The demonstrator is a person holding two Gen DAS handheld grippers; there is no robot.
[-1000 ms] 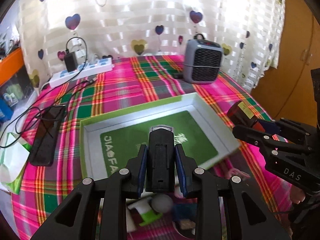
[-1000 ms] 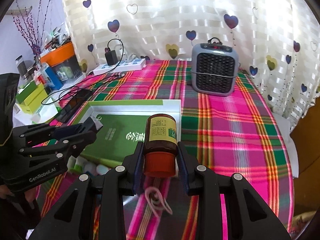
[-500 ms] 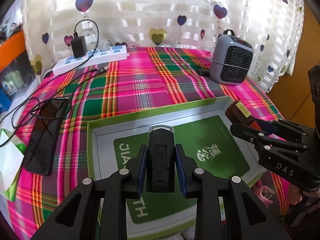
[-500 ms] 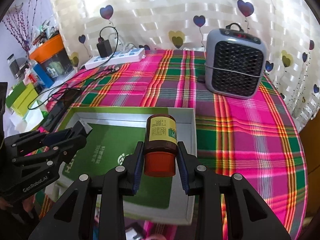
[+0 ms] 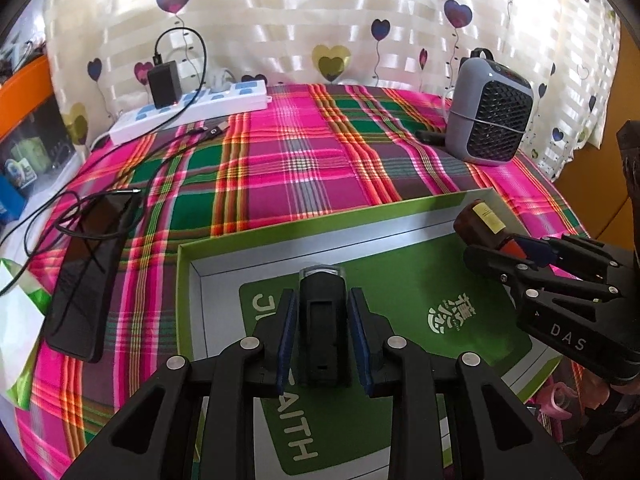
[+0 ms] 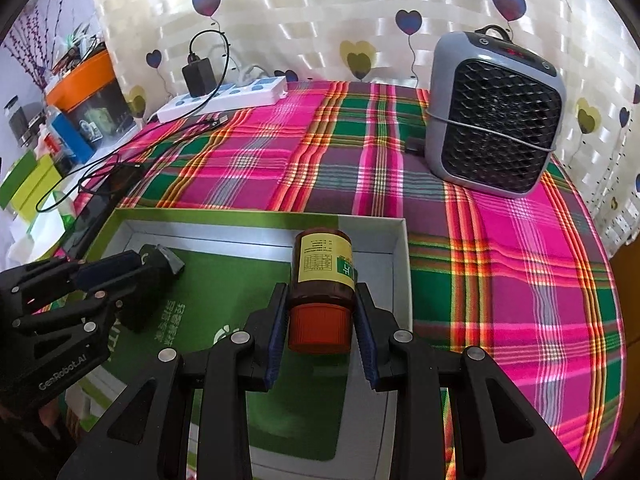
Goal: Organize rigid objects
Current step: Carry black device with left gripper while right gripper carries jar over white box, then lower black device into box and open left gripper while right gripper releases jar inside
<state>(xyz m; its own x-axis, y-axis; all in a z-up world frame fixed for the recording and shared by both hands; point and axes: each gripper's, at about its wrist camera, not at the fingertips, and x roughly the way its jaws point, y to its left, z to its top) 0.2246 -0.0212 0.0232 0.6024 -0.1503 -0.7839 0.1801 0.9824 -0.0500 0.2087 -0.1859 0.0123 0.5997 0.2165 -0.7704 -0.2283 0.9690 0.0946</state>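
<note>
A shallow box (image 5: 320, 220) with a green rim, white walls and a green card on its floor lies on the plaid cloth. My left gripper (image 5: 322, 308) is shut on a black oblong gadget (image 5: 322, 332) with a clear tip and hangs over the box's left half. From the right wrist view the left gripper (image 6: 132, 264) and the gadget (image 6: 156, 276) sit low above the card. My right gripper (image 6: 322, 292) is shut on a brown bottle (image 6: 324, 264) with a yellow label and orange cap, over the box's (image 6: 224, 214) far right corner. That bottle (image 5: 476, 224) also shows in the left wrist view.
A grey fan heater (image 6: 492, 120) stands at the back right. A white power strip (image 5: 192, 108) with a black charger and cables lies at the back left. A black phone (image 5: 88, 272) rests left of the box. Pink rings (image 5: 556, 400) lie near the box's front right.
Both grippers have moved forward and a little down, from the box's near edge to above its inside. Each still grips the same thing.
</note>
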